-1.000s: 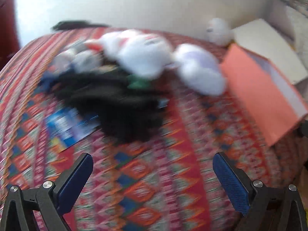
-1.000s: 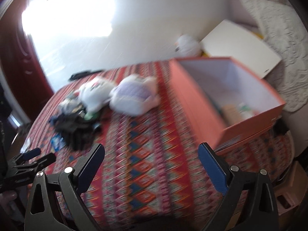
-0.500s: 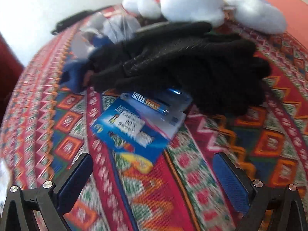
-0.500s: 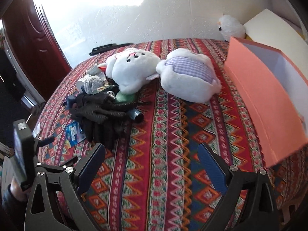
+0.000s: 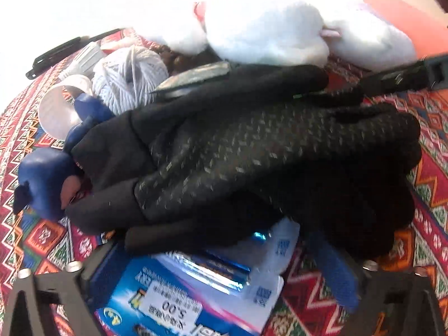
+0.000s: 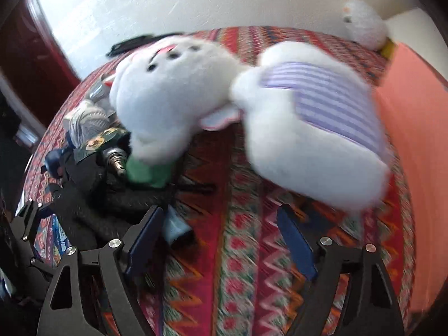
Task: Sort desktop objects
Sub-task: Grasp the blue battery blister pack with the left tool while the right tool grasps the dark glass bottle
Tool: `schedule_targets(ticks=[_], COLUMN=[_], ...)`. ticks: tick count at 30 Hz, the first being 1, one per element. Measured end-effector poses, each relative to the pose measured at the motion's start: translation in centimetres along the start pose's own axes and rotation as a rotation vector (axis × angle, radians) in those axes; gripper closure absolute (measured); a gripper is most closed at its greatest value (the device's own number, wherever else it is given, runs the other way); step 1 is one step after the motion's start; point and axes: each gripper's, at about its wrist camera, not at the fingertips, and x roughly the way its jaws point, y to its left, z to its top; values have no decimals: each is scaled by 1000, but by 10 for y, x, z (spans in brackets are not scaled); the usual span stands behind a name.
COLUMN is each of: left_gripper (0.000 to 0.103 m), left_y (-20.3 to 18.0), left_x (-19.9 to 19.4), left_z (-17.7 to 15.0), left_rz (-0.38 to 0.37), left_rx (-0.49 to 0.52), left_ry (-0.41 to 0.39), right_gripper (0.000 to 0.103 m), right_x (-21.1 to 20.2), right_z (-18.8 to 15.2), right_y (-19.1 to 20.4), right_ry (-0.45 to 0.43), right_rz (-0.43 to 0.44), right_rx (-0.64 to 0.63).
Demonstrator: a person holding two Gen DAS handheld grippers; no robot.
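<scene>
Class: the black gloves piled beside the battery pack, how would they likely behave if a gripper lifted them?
The black gloves look like soft knit, so they would probably droop. They overlap the battery pack, so lifting may drag it.

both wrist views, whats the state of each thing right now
left gripper: open, fingers either side of the battery pack
right gripper: open, empty, over the cloth
battery pack: flat, far end tucked under the gloves
gloves: heaped, lying on the pack
yarn ball: wound
orange box: only its side shows
</scene>
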Motion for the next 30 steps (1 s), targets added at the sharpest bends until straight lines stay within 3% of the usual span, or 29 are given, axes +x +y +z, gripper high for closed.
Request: schedule_targets(ticks=[6, 9, 11, 16, 21, 24, 26, 30], left_gripper=[21, 24, 24, 24, 21, 12, 2, 0], left_y=[-1, -11, -14, -28, -45, -49, -46, -41], left_x=[-7, -15, -23, -52, -77, -77, -77, -76], left_z=[-7, -18, -26, -62, -96, -98, -97, -95], left_rz=[-12, 2, -8, 8, 15, 22, 11, -11], left_rx=[-31, -26, -48, -82, -85, -79, -86, -101], left_ry=[17, 46, 67, 109, 102, 98, 95, 90], right_gripper=[32, 43, 61, 71, 67, 47, 47, 47], right_x=[11, 15, 21, 16, -16, -29, -31, -20], right_z=[-9, -12, -5, 0, -34, -54, -57, -51], right_y=[13, 18, 24, 21, 2, -11, -17, -17], right_ry=[62, 63, 67, 85, 85, 81, 66, 22], right_rz=[89, 79, 100, 130, 114, 62, 21, -1], right_rx=[-124, -200, -245, -242, -246, -283, -309, -328])
